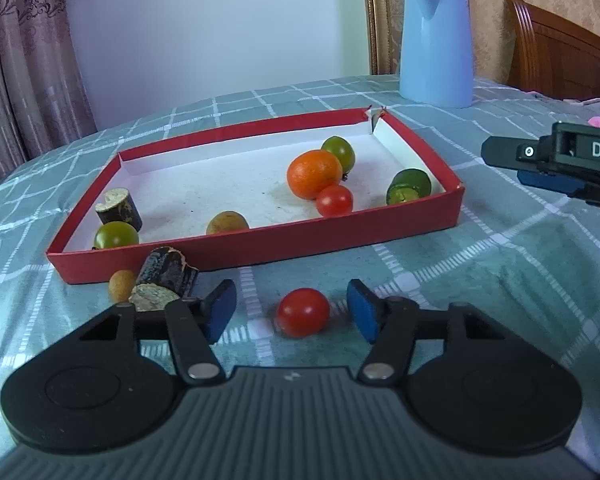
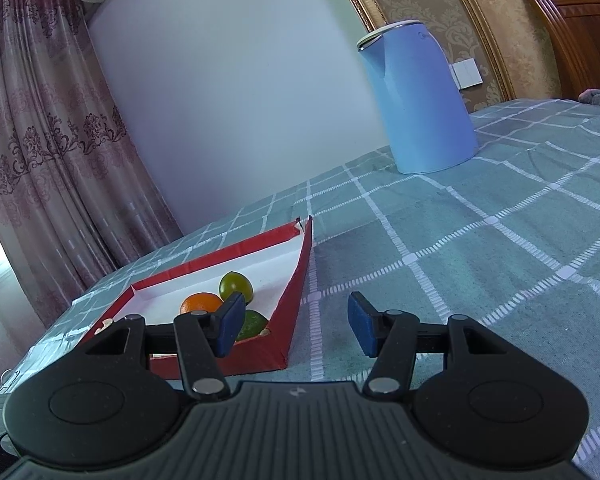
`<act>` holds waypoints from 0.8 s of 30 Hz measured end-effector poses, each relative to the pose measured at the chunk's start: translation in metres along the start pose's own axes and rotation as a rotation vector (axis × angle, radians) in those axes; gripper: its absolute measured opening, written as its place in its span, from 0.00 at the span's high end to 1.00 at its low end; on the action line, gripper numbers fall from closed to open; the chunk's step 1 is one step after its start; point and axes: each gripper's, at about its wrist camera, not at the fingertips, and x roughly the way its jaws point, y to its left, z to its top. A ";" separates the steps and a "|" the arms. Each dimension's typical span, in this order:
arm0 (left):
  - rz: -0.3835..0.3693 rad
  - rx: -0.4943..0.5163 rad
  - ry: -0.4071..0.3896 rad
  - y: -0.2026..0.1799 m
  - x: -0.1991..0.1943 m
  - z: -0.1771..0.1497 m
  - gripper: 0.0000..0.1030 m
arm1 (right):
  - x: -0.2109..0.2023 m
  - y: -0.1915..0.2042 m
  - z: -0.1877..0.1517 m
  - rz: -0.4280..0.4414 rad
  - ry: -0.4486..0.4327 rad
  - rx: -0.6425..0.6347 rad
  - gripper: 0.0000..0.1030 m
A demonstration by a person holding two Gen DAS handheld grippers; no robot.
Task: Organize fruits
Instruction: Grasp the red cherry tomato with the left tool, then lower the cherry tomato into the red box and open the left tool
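Right now, through the left wrist camera, your left gripper (image 1: 291,310) straddles a red cherry tomato (image 1: 303,312) lying on the checked cloth (image 1: 500,280) just short of the red tray (image 1: 260,246). Its jaws stand apart, with a gap showing on both sides of the tomato, so nothing is pinched yet. The tomato is round and the cloth is soft, so if one blue pad meets it before the other, it will likely roll away. Squeeze hard and the skin may split. Just to the left lie a dark cut cane piece (image 1: 162,278) and a small tan fruit (image 1: 121,280); a sideways drift of your gripper could knock them. Lifting low risks clipping the tray's near wall, which is thin card and may shift. Inside the tray already sit an orange (image 1: 313,174), two green fruits, another red tomato and more.

From the right wrist camera, your right gripper (image 2: 296,322) hangs spread and empty above the cloth, just beside the tray's corner (image 2: 296,304). The cloth is teal with a white grid and slightly rumpled. A pale blue kettle (image 2: 420,100) stands well beyond, with patterned curtains (image 2: 40,140), a plain wall and a wooden headboard (image 2: 580,36) behind.
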 end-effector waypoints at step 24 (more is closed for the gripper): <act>0.026 -0.068 -0.117 0.037 -0.039 0.006 0.77 | 0.000 0.000 0.000 -0.008 0.007 0.007 0.43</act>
